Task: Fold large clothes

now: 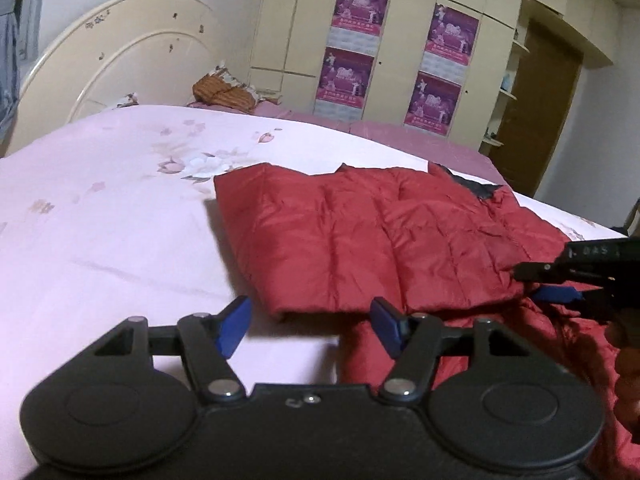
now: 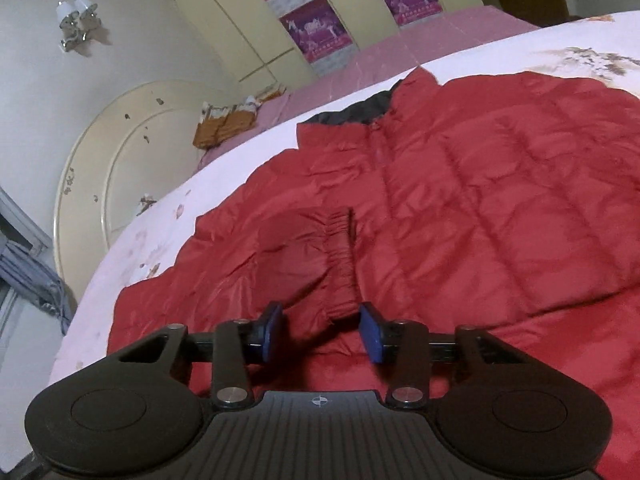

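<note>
Left gripper (image 1: 312, 326) nearest in the left wrist view, blue pads (image 1: 232, 330) spread apart, nothing pinched between them; folded near edge of red puffer jacket (image 1: 360, 248) just beyond the tips, pink sheet under the left pad. Right gripper (image 1: 560, 284) entering from the right edge of that same view, low over the jacket's creased side.

In the right wrist view, right gripper (image 2: 320, 330) with jaws part-way apart, straddling the elastic sleeve cuff (image 2: 340, 256); fabric between the pads, the right one clear of it; at the left one, contact impossible to tell. Sleeve laid across the jacket's body, cuff end toward the gripper.

Further out, jacket spread flat on the bed (image 1: 100, 240), quilted panels wrinkled, left portion folded over with a straight edge. Dark collar lining (image 2: 356, 110) at the far end, toward the far side of the bed. Pale pink floral sheet all around, deeper pink strip (image 1: 380, 130) along the far side.

Beyond that, brown-orange striped bundle (image 1: 224, 92) near the cream rounded headboard (image 1: 120, 56). Behind, cream wardrobe doors (image 1: 288, 20) carrying four purple posters (image 1: 346, 76). Brown door (image 1: 536, 112) at far right. Twin wall lamp (image 2: 76, 22) high on the white wall in the right wrist view; grey curtain (image 2: 32, 276) at the left edge.
</note>
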The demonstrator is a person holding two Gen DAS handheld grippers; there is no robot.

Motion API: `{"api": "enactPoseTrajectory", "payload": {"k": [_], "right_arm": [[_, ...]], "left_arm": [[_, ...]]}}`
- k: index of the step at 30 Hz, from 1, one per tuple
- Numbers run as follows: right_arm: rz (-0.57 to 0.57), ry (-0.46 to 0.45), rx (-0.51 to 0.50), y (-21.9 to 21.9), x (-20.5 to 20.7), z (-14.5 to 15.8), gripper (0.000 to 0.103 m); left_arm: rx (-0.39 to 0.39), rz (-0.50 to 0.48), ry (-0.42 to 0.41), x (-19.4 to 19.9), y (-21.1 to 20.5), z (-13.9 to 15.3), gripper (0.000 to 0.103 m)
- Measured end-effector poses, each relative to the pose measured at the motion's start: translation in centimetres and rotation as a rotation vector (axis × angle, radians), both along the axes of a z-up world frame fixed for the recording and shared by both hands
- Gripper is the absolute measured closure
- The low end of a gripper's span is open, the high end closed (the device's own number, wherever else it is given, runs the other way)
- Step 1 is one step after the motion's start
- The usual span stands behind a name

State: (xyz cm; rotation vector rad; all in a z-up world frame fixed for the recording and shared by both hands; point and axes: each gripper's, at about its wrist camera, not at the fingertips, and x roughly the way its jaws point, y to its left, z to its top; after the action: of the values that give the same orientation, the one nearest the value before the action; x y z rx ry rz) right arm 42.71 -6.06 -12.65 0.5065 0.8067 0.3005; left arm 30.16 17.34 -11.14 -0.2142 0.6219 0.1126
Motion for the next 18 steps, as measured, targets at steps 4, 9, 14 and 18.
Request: {"api": "enactPoseTrajectory", "payload": {"k": [4,9,14,18], "right_arm": [[0.005,-0.061,-0.032,-0.3,-0.2,0.8,0.087],[-0.025,-0.096,-0.061,-1.6,-0.6,1.8,0.087],[-0.065,-0.101,-0.082,-3.3,-1.2,2.2,0.087],[-0.118,-0.113,-0.088,-4.8,-1.7,2.6,0.087]], "left_arm": [[0.023,-0.032,0.034,0.3,-0.5,-0.6,0.039],[0.012,-0.041,0.030,3.5,-0.4,-1.5,0.039],[0.030,-0.069,0.026,5.4,-1.0,-1.4,0.038],[0.055,-0.096,0.031,6.1,-1.7,-1.5,0.046]]}}
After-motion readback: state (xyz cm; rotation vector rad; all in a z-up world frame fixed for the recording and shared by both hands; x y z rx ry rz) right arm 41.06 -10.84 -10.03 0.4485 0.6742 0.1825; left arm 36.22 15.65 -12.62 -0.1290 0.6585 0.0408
